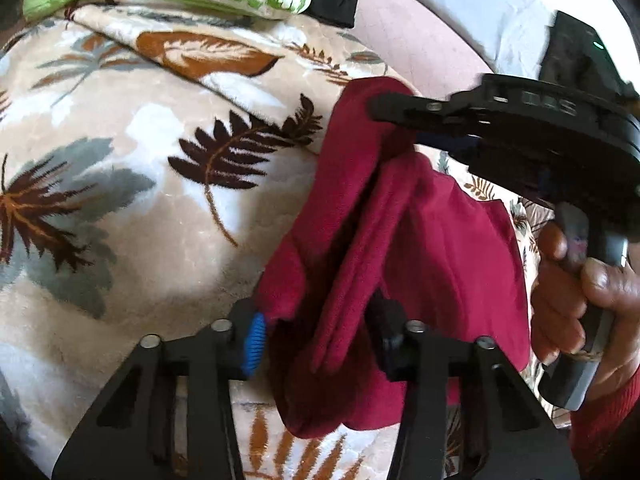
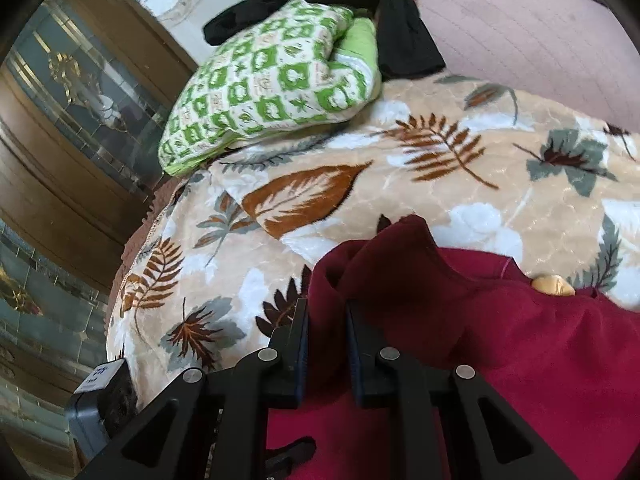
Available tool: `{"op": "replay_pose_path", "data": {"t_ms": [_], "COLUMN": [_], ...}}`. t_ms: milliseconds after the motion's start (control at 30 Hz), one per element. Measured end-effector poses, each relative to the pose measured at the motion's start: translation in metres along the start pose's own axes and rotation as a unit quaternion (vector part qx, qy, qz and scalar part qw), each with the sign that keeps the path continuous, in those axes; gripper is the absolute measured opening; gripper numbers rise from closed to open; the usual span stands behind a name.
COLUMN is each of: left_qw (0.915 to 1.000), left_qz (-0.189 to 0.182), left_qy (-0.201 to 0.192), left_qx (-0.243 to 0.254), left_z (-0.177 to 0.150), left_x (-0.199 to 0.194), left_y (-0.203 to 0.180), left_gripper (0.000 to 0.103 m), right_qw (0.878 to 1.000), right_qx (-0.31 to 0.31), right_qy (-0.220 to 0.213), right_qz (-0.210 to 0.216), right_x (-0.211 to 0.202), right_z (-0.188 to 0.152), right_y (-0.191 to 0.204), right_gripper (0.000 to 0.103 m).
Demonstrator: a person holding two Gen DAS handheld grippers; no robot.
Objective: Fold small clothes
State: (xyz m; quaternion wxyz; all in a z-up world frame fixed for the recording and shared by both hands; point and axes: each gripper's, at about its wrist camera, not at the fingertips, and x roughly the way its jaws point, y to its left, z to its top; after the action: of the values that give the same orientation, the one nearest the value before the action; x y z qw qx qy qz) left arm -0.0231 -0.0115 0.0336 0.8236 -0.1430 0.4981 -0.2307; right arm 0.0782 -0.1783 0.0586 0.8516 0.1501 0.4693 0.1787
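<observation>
A dark red small garment [image 1: 404, 240] hangs bunched between my two grippers above a beige blanket with a leaf print [image 1: 132, 168]. My left gripper [image 1: 320, 344] has its jaws spread wide, with folds of the red cloth lying between them. My right gripper [image 1: 384, 116] comes in from the right in the left wrist view, pinching the garment's upper edge. In the right wrist view my right gripper [image 2: 327, 320] is shut on a fold of the red garment [image 2: 480, 344], which fills the lower right.
A green-and-white patterned pillow [image 2: 272, 84] lies at the blanket's [image 2: 440, 184] far end, with black clothing [image 2: 400, 24] behind it. A pink mattress [image 2: 520, 24] shows beyond. A wooden cabinet with glass doors [image 2: 60, 120] stands to the left. A gold object [image 2: 554, 285] rests by the garment.
</observation>
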Motion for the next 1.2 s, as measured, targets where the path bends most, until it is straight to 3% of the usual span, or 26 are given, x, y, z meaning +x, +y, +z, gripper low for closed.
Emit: {"op": "replay_pose_path", "data": {"t_ms": [167, 300, 333, 367, 433, 600, 733, 867, 1200], "left_qw": [0.9998, 0.9995, 0.9994, 0.9993, 0.9993, 0.9994, 0.9995, 0.9998, 0.9995], "left_qz": [-0.006, -0.01, -0.011, -0.012, -0.012, -0.006, -0.003, 0.006, 0.027], "left_qy": [0.001, 0.004, 0.005, 0.005, 0.005, 0.008, 0.007, 0.002, -0.01], "left_qx": [-0.021, -0.031, -0.034, -0.035, -0.035, -0.035, -0.032, -0.02, 0.01], "left_z": [-0.002, -0.003, -0.003, -0.003, -0.004, -0.004, -0.003, -0.005, -0.008], "left_x": [0.0, -0.001, -0.001, -0.003, -0.003, 0.0, 0.001, 0.0, -0.008], "left_y": [0.005, 0.01, 0.011, 0.01, 0.01, 0.012, 0.011, 0.005, -0.015], "left_gripper": [0.035, 0.035, 0.035, 0.035, 0.035, 0.035, 0.035, 0.035, 0.035], "right_qw": [1.0, 0.997, 0.996, 0.995, 0.993, 0.984, 0.982, 0.988, 0.996], "right_qx": [0.004, 0.002, -0.004, -0.008, -0.024, -0.069, -0.093, -0.078, -0.046], "right_qy": [0.029, 0.068, 0.078, 0.083, 0.096, 0.119, 0.104, 0.083, 0.039], "right_qz": [-0.009, -0.036, -0.046, -0.053, -0.067, -0.114, -0.13, -0.106, -0.063], "right_x": [0.022, 0.048, 0.054, 0.057, 0.063, 0.086, 0.088, 0.07, 0.029], "right_z": [0.007, 0.015, 0.016, 0.016, 0.015, 0.011, 0.003, 0.002, -0.005], "right_y": [0.006, 0.014, 0.018, 0.02, 0.026, 0.039, 0.041, 0.029, 0.019], "right_gripper": [0.016, 0.024, 0.032, 0.049, 0.061, 0.065, 0.063, 0.036, 0.029]}}
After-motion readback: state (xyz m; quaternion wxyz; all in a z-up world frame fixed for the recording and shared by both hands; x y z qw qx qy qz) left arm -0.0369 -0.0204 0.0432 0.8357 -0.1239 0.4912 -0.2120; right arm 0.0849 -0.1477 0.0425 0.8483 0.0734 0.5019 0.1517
